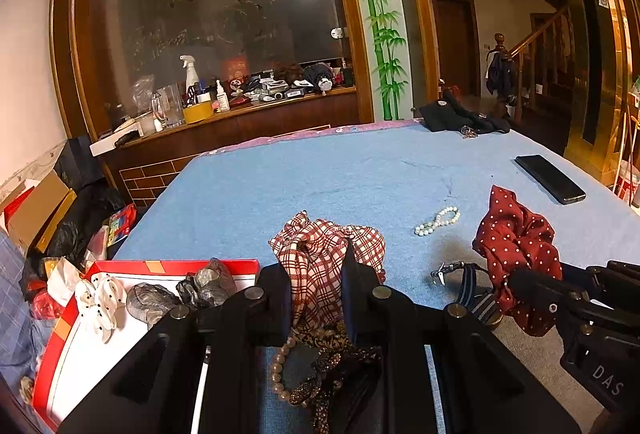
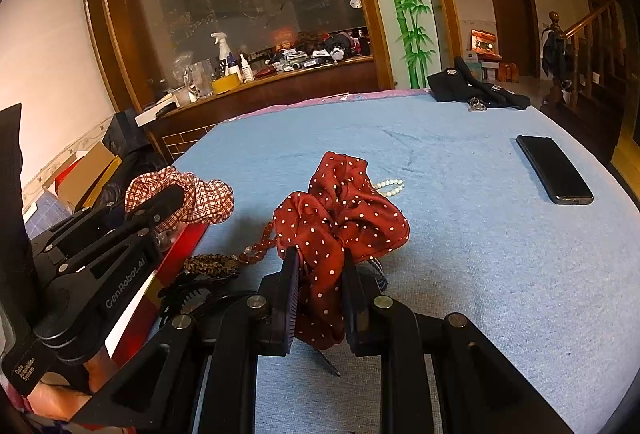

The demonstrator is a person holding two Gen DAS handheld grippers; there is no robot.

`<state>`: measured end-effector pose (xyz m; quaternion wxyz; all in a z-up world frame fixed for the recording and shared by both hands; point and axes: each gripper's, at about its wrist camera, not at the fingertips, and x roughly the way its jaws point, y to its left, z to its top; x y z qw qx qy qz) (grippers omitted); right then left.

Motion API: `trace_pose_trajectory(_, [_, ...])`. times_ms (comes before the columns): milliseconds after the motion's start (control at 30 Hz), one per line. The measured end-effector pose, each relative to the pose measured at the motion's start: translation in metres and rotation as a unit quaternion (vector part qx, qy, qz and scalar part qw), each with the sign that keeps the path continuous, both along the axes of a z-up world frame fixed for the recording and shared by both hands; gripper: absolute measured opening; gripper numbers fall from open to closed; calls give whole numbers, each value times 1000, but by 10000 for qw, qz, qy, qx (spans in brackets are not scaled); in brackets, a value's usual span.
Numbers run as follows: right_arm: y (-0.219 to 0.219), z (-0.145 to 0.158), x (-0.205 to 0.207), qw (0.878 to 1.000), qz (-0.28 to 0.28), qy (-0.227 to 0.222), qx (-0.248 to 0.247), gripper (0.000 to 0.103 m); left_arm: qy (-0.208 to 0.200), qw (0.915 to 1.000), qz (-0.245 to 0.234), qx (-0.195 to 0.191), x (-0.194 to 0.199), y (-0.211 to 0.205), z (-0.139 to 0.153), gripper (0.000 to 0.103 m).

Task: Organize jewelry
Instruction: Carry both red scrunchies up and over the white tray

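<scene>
My left gripper (image 1: 318, 266) is shut on a red-and-white plaid scrunchie (image 1: 320, 254) and holds it above the blue cloth, right of the red-rimmed white box (image 1: 168, 267). The left gripper also shows in the right wrist view (image 2: 172, 194) with the plaid scrunchie (image 2: 200, 200). My right gripper (image 2: 320, 274) is shut on a dark red polka-dot scrunchie (image 2: 340, 218), which also shows in the left wrist view (image 1: 516, 246). A white bead bracelet (image 1: 438, 220) lies on the cloth. A pearl strand (image 1: 280, 362) and a leopard hair tie (image 1: 320, 374) lie under my left gripper.
The box holds a white dotted scrunchie (image 1: 100, 298) and grey scrunchies (image 1: 152, 300). A black phone (image 1: 550, 179) lies at the right. A striped band (image 1: 472, 286), a red bead strand (image 2: 256, 250), a black hair claw (image 2: 188, 298) and dark clothing (image 1: 460, 116) are also on the cloth.
</scene>
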<state>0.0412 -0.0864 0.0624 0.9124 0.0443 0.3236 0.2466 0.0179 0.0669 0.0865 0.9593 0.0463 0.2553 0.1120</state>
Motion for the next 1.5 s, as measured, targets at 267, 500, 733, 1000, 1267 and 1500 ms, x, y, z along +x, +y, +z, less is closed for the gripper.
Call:
trace_pose_trajectory(267, [0,0,-2,10000,5,-42,8,21,-43,10000,39,-56,-4,5,3,18])
trace_pose_trajectory(500, [1,1,-4,9999,25,-99,-31,21,-132,9997,56,-217,-17,22,13,19])
trace_pose_trajectory(733, [6,1,-6,9997,68,-197,-117,21,-371,9979,395,-361,-41,68,27,20])
trace_pose_trajectory(1000, [17,5,-12,9994,126,-296,-138,21,-365,9908,1102,-698,-48,143,35,20])
trace_pose_trajectory(1267, [87,31,-43,9944,1018,-219,177,21,-92,9793,1617,-1217,-52,214,28,20])
trace_pose_trajectory(1500, [183,30,-60,9787,2051,41,-7,21,322,9690,1800,-1662,-49,253,9,20])
